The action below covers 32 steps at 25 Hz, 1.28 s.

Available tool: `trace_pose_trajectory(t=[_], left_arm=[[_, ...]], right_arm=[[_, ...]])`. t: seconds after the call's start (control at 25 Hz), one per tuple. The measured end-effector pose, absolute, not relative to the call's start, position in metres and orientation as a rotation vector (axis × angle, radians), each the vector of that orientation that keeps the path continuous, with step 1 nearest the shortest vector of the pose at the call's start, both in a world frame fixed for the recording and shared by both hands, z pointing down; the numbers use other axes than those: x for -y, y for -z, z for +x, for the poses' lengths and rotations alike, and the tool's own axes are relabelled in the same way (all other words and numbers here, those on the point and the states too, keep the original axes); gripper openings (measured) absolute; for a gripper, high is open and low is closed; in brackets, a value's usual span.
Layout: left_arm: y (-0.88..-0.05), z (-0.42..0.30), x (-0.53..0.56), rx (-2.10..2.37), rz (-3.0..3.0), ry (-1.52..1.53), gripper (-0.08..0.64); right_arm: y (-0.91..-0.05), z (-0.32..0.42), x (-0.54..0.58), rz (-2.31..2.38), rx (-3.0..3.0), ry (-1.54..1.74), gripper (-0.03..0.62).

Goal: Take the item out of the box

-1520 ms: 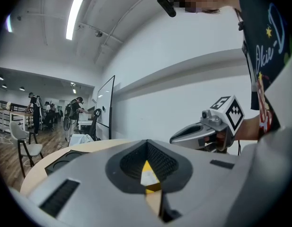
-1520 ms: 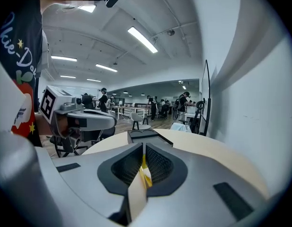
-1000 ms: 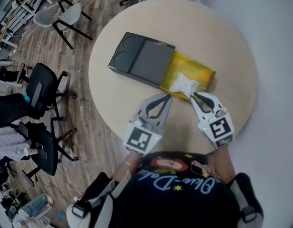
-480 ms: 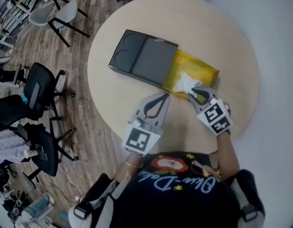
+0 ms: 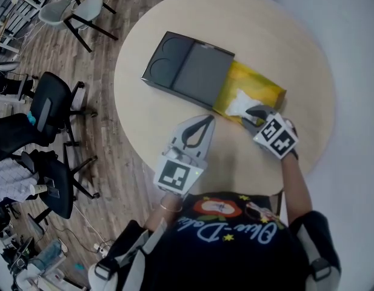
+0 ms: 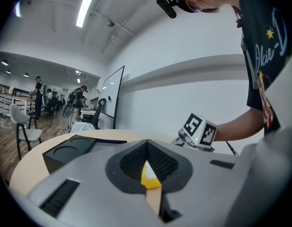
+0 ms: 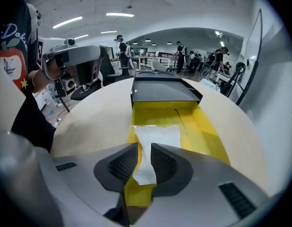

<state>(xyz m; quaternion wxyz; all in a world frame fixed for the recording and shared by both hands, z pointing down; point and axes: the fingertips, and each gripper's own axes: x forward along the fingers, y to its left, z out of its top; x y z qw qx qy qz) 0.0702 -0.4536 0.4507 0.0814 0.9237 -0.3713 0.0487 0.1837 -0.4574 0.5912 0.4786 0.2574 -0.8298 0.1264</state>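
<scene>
The white packet (image 7: 155, 138) lies crumpled in the yellow tray (image 5: 262, 88), at the tray's near left side, and its narrow lower end is pinched between the jaws of the right gripper (image 5: 250, 115), which are drawn in against it from both sides with only the packet's thickness between them. The tray is a glossy, bright yellow rectangle with shallow walls, slid part-way out of a matte dark grey sleeve (image 5: 193, 71) that has two round recesses pressed into its far end. Box and tray lie at a slant on a round, pale wood-grain desk (image 5: 271, 35). The left gripper (image 5: 202, 121) hovers over bare desk just beside the tray's near corner, apart from the box, its ribbed black jaw pads closed together to a point and holding nothing. Past the desk's left edge is a plank wooden floor (image 5: 108, 132) with black office chairs (image 5: 50, 111) and a grey chair (image 5: 83, 11), all well apart from the box.
</scene>
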Motion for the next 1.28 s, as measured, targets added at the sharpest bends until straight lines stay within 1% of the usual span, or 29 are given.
trace_pose_trajectory(t=[0.52,0.68,0.84,1.0,1.28], left_arm=[[-0.449,0.068,0.455,1.120,2.756,-0.144,-0.014],[-0.447,0.067,0.452,1.121,2.755,-0.137,-0.014],[-0.447,0.067,0.450,1.128,2.763,-0.138,-0.014],[-0.442,0.068,0.448,1.127,2.775,-0.134,-0.014],[-0.433,0.066,0.439,1.121,2.794,-0.126,-0.014]], right_arm=[[-0.608,0.188,0.462,0.598,1.887,-0.241,0.059],[-0.606,0.188,0.460,0.638,1.894,-0.223,0.009],[-0.604,0.190,0.460,0.689,1.907,-0.227,0.005],[-0.587,0.192,0.467,0.795,1.945,-0.202,0.005],[-0.533,0.180,0.467,1.012,2.104,-0.173,0.002]])
